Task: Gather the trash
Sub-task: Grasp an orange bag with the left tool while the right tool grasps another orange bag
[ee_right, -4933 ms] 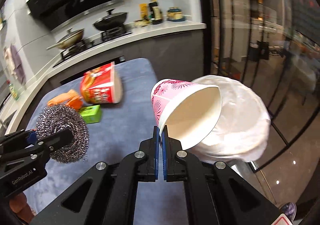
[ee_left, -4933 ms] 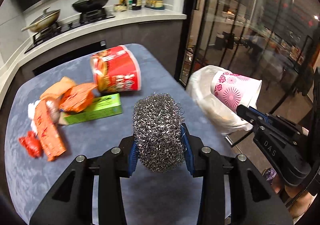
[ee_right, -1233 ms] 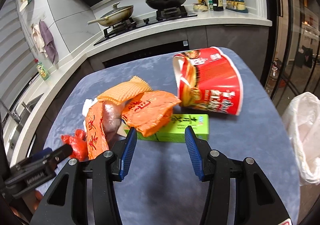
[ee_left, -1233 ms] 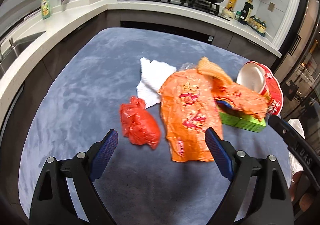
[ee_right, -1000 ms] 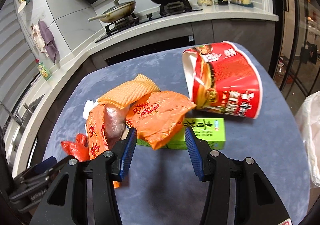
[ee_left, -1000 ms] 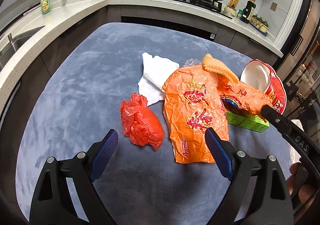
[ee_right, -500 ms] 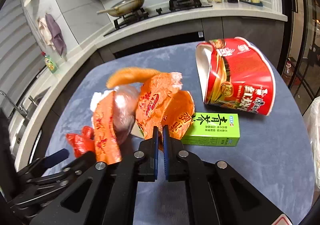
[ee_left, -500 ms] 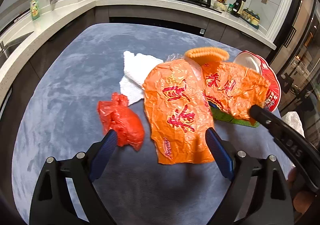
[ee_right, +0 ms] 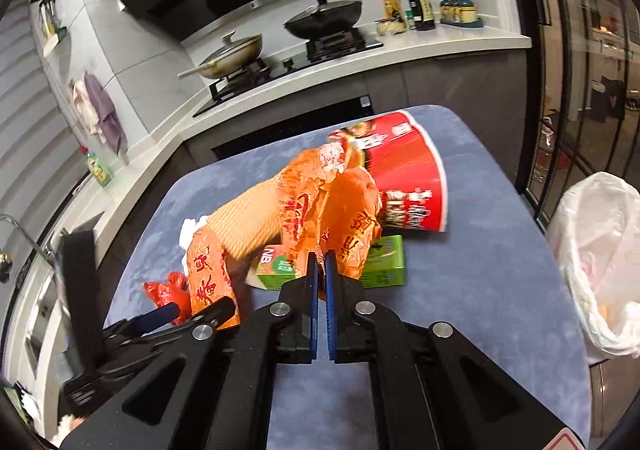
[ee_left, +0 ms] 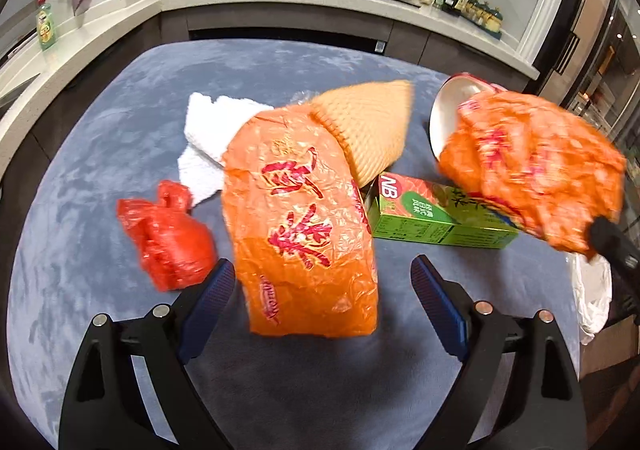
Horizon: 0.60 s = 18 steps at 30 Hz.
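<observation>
Right gripper (ee_right: pixel 320 262) points down over the blue-grey table (ee_right: pixel 472 290), fingers together and clamped on the lower edge of a crumpled orange wrapper (ee_right: pixel 340 210). The wrapper hangs lifted off the pile, above the green carton (ee_right: pixel 384 262); in the left wrist view it shows blurred at the right (ee_left: pixel 532 170), in front of the red noodle cup (ee_left: pixel 444 118).

Left gripper (ee_left: pixel 320 290) tilts steeply down, fingers wide apart, nothing between the pads. It hovers over the near end of a second, flat orange bag (ee_left: pixel 304 218), which lies on the table. A red plastic bag (ee_left: pixel 168 234) sits just left of it, a white paper towel (ee_left: pixel 208 134) behind, and an orange ribbed pad (ee_left: pixel 368 130) leans over the bag's far end.

Containers: the noodle cup (ee_right: pixel 404 186) lies on its side, mouth toward the pile; the inside looks white and I can't tell any contents. A white trash bag (ee_right: pixel 600 258) hangs open past the table's right edge, with something pale inside, unclear what.

Versus a second ago: the right jaws were open around the wrapper's edge as it lay on the carton; they have just closed on it and the wrapper is now up. Left gripper has come closer over the flat bag, same wide opening.
</observation>
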Available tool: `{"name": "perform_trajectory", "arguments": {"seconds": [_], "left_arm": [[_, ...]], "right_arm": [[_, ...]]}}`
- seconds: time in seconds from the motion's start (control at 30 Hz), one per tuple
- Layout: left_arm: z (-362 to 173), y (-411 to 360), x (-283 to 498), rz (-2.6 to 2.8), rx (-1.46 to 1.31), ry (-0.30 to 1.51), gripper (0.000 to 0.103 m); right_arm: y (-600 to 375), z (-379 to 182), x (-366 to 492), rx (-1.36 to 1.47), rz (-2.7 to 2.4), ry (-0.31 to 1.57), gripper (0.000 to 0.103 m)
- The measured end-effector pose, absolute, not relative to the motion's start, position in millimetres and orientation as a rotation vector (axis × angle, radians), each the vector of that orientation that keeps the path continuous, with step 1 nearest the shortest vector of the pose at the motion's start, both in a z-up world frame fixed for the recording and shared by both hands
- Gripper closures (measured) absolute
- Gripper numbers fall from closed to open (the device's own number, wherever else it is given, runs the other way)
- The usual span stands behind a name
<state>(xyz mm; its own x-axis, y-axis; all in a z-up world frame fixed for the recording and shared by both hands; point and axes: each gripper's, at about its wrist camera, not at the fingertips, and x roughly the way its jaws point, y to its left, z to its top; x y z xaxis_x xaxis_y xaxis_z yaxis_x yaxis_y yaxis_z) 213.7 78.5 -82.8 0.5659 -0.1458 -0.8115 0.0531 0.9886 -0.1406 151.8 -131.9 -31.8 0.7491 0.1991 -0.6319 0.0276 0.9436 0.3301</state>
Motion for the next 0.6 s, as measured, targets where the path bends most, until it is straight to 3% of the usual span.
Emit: {"name": "perform_trajectory", "arguments": {"seconds": [0.13, 0.23, 0.4, 0.47, 0.6], "left_arm": [[-94.3, 74.9, 223.2, -0.107, -0.114, 0.991, 0.021], [-99.9, 75.4, 226.9, -0.107, -0.117, 1.014, 0.038], [-98.2, 76.9, 222.7, -0.103, -0.103, 1.012, 0.056], [-95.9, 76.2, 221.0, -0.103, -0.098, 1.014, 0.069], [-86.6, 75.9, 209.7, -0.102, -0.098, 0.998, 0.077]], "right_arm": [[-140.9, -32.5, 143.1, 0.337, 0.084, 0.72, 0.099], [-145.7, -35.8, 137.7, 0.344, 0.079, 0.725, 0.099], [-151.0, -38.2, 132.4, 0.357, 0.072, 0.729, 0.099], [-153.3, -38.4, 130.6, 0.364, 0.07, 0.729, 0.099], [-158.3, -35.4, 124.1, 0.371, 0.071, 0.717, 0.099]]}}
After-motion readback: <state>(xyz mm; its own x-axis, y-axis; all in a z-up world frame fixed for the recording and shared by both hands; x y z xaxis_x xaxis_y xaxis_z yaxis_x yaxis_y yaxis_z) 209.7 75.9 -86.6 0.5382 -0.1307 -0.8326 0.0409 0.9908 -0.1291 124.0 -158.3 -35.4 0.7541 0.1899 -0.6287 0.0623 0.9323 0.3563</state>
